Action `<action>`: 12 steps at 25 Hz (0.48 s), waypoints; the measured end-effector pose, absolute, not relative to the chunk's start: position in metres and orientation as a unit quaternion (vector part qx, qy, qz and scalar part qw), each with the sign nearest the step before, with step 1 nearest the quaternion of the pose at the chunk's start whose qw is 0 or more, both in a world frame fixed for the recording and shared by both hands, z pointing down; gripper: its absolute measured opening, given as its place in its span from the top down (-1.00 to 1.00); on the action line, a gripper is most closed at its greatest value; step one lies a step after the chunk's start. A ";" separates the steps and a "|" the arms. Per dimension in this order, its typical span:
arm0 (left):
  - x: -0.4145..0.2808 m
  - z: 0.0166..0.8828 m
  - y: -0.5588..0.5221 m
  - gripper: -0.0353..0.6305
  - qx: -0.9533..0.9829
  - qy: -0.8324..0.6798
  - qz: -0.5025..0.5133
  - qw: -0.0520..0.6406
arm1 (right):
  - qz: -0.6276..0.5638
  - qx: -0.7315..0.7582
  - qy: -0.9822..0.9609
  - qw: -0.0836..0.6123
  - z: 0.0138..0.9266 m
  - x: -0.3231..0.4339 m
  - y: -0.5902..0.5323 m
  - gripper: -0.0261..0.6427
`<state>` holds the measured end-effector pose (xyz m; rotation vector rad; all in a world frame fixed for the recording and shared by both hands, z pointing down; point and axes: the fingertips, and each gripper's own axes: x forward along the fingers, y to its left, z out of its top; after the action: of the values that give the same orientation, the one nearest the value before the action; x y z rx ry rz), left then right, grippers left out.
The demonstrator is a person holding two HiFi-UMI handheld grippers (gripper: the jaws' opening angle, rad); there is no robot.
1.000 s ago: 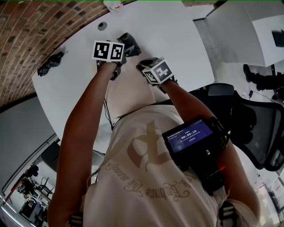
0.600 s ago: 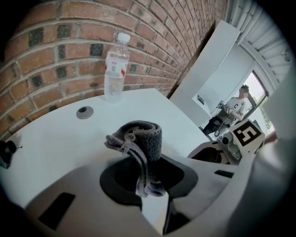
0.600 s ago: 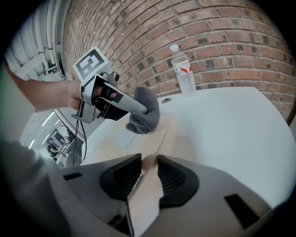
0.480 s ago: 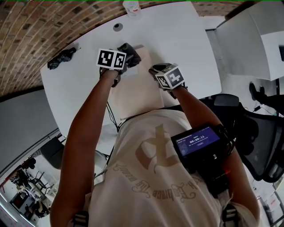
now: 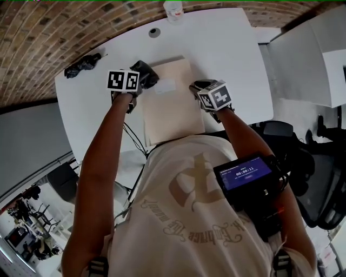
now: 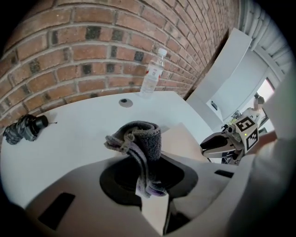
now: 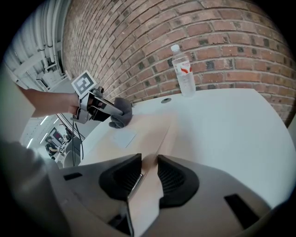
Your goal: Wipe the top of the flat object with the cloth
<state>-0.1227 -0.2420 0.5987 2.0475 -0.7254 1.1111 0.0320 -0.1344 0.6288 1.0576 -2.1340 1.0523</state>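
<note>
A brick wall (image 5: 48,32) curves behind a white counter (image 5: 227,48). A beige board (image 5: 173,111), the flat object to be wiped, lies mid-counter in front of the person.

The right gripper (image 7: 149,171) stays put at the board's 3 o'clock edge. Its fingers are closed on that edge and pin the board down. The left gripper (image 6: 147,187) has its fingers clamped on a folded grey cloth (image 6: 143,139).

Over the last second the cloth has swept leftward along the board's far end. It now sits at the 11 o'clock corner, at or just over the edge. I cannot tell whether it presses down there.

One stroke along the far strip looks done, while the middle and the near end toward 6 o'clock probably still need passes.

A dark bundle (image 5: 82,65) lies at the counter's 10 o'clock. A bottle (image 5: 173,10) stands at 12 o'clock. A pale label (image 5: 165,86) sits on the board just beside the cloth.
</note>
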 end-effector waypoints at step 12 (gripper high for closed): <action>-0.203 0.599 -0.234 0.59 0.756 -0.350 0.422 0.358 | 0.386 0.396 -0.789 0.268 0.629 0.033 -0.135 0.56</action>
<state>-0.2027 -0.2336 0.5990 1.9500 -0.9037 1.0888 0.0328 -0.1352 0.6290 1.0685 -2.1271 1.0416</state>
